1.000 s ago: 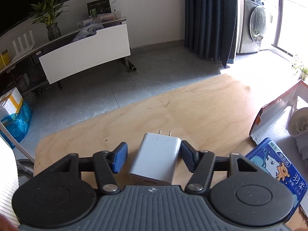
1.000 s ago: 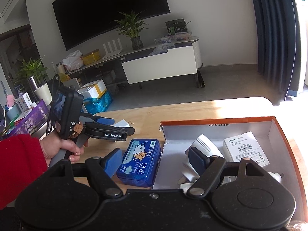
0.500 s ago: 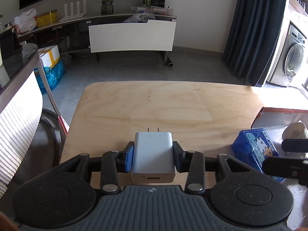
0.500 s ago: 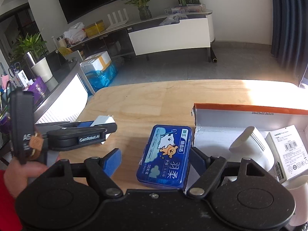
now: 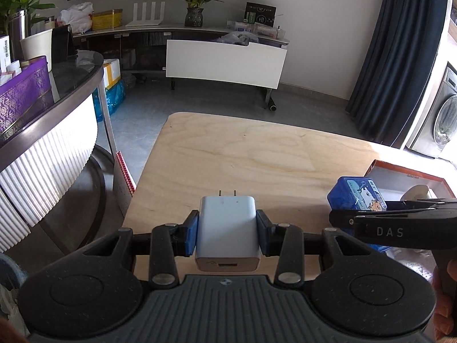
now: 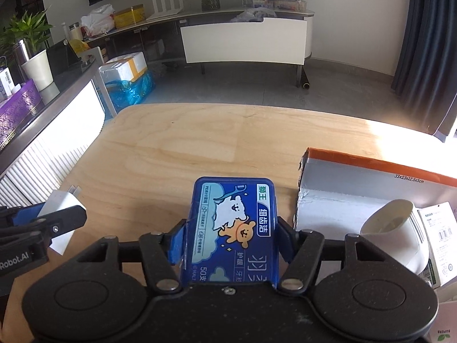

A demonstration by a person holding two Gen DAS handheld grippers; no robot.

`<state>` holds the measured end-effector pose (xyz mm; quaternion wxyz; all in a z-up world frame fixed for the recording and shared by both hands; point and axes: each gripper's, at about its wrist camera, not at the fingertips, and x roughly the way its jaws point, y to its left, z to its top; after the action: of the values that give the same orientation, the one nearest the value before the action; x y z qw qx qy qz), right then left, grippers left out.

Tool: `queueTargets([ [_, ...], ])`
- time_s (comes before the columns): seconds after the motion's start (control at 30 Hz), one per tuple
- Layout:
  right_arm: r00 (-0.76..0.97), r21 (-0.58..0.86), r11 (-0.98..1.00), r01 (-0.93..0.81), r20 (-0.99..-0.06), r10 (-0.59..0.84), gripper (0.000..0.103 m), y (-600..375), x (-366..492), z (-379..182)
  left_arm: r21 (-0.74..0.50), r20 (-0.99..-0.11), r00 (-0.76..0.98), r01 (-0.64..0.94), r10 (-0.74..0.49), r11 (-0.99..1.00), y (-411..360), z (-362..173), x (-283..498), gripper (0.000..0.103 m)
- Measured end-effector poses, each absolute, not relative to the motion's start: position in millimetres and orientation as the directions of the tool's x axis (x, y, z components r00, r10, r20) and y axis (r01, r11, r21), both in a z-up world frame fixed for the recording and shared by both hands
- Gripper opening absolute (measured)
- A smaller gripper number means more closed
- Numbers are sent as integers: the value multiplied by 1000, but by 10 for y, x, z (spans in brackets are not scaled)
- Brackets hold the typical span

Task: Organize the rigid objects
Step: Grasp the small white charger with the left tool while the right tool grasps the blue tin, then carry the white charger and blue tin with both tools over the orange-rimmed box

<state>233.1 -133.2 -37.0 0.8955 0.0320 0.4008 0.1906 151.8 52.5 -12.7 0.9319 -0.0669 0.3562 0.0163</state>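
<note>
The left gripper (image 5: 227, 237) is clamped on the charger (image 5: 227, 228), over the bench's (image 5: 257, 154) near left edge. The right gripper's (image 6: 228, 243) fingers are closing, pads against the blue case (image 6: 232, 228), beside the box (image 6: 357, 183). Both look light, stiff and smooth: grip flat sides.

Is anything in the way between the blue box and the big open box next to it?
Nothing visible. The blue box, between the right tool's closing pads, sits just left of the open cardboard box, with only bare table between them.
</note>
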Motion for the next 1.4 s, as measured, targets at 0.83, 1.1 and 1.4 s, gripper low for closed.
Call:
queueTargets([
  [0.83, 677, 271, 888, -372, -575, 459, 75, -1585, 1134, 345, -101, -588, 808, -121, 39, 987, 260, 319, 654, 41],
  [1.1, 697, 281, 884, -374, -544, 468, 75, -1728, 894, 453, -97, -561, 826, -123, 48, 988, 197, 440, 497, 41],
  [1.4, 720, 290, 888, -357, -520, 460, 75, -1905, 729, 513, -100, -546, 837, -104, 33, 990, 90, 492, 388, 41],
])
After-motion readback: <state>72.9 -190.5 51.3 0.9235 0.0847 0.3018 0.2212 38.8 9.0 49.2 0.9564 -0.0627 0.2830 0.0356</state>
